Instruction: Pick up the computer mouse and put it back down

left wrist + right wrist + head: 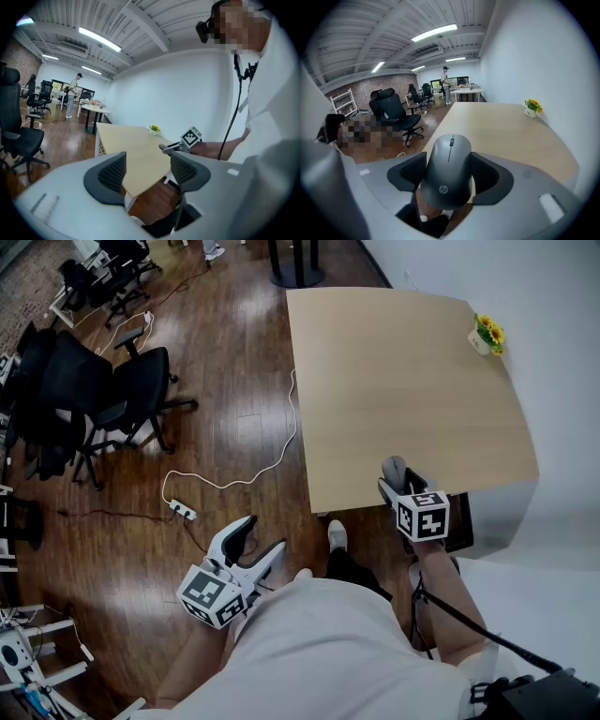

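Observation:
A dark grey computer mouse (450, 159) with a scroll wheel sits between the jaws of my right gripper (450, 172), which is shut on its sides. In the head view the mouse (394, 469) and right gripper (399, 481) are at the near edge of the light wooden table (403, 381). Whether the mouse rests on the table or hangs just above it cannot be told. My left gripper (262, 538) is open and holds nothing, low at the person's left side over the wooden floor. Its own view shows the left gripper (147, 173) with jaws apart, and the right gripper (171, 147) beyond them.
A small pot of yellow flowers (487, 334) stands at the table's far right corner. Black office chairs (103, 390) crowd the floor at the left. A white cable and power strip (183, 512) lie on the floor beside the table. A person stands far off at desks (446, 84).

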